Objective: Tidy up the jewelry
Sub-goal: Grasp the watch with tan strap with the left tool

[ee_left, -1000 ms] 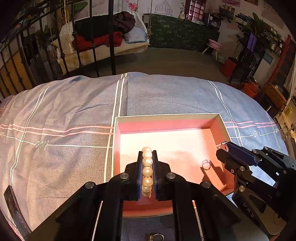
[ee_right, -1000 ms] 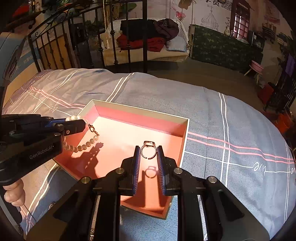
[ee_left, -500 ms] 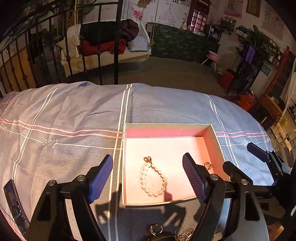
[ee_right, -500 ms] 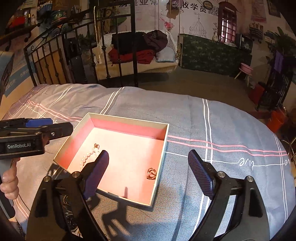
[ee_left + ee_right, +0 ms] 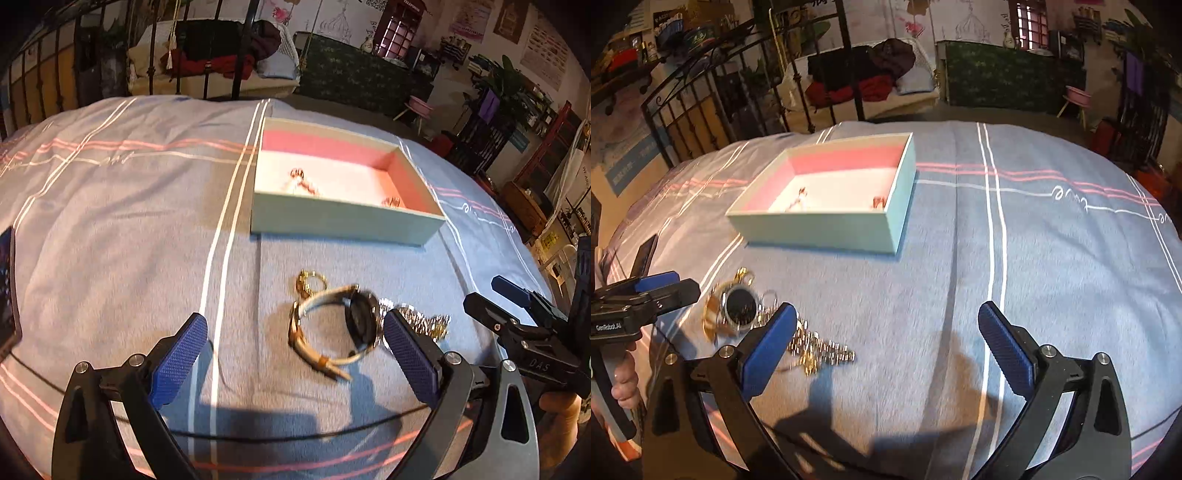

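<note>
Left gripper (image 5: pixel 291 354) jaws opening wide, nothing pinched; a watch (image 5: pixel 334 325) lies on the bedspread (image 5: pixel 110 229) between its fingers. Right gripper (image 5: pixel 886 345) fingers spread, empty, with a chain (image 5: pixel 822 352) just beside its left finger. Box (image 5: pixel 347 221) at upper centre holds a bracelet (image 5: pixel 301 182) and a ring (image 5: pixel 391 201).

striped bedspread (image 5: pixel 110 206), iron bedframe (image 5: pixel 701 103), pink stool (image 5: pixel 1078 96)
</note>
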Tool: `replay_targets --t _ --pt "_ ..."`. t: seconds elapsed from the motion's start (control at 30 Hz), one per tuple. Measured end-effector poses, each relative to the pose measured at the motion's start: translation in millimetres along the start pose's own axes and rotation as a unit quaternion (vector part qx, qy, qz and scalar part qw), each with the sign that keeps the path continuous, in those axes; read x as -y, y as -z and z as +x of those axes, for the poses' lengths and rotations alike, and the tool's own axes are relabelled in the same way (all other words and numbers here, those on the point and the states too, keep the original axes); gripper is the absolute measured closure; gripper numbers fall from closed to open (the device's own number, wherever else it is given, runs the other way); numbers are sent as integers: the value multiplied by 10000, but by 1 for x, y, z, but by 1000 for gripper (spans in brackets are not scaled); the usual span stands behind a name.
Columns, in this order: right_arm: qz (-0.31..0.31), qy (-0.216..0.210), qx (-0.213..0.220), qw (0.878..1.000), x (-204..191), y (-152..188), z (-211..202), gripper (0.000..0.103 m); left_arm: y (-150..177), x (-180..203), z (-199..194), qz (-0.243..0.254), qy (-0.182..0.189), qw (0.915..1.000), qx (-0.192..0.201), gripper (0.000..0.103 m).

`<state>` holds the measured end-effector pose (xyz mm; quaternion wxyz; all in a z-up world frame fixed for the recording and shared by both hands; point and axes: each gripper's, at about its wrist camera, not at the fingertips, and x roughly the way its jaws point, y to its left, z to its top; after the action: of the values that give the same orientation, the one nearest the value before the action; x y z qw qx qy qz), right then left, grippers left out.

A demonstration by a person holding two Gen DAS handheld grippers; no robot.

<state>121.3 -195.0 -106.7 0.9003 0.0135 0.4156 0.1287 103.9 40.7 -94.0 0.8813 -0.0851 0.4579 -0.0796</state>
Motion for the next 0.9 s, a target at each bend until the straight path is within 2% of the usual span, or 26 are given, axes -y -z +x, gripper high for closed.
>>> replay_targets --t 0.07,0.2,0.3,0.57,0.9 --pt "-100 -80 -222 9997 -6 15 1 18 13 3 2 27 20 10000 -94 9" --pt "-114 -392 -409 9983 -11 28 3 24 24 13 11 195 43 9996 -184 9" --pt "-146 -239 -466 9985 -14 31 9 24 18 20 17 306 -58 9994 -141 9" --pt "-289 -215 -549 9978 -20 30 12 21 4 22 35 173 55 9997 -176 9" --pt "-422 -190 -622 9970 -25 30 16 15 0 23 42 168 -67 9998 -63 11"
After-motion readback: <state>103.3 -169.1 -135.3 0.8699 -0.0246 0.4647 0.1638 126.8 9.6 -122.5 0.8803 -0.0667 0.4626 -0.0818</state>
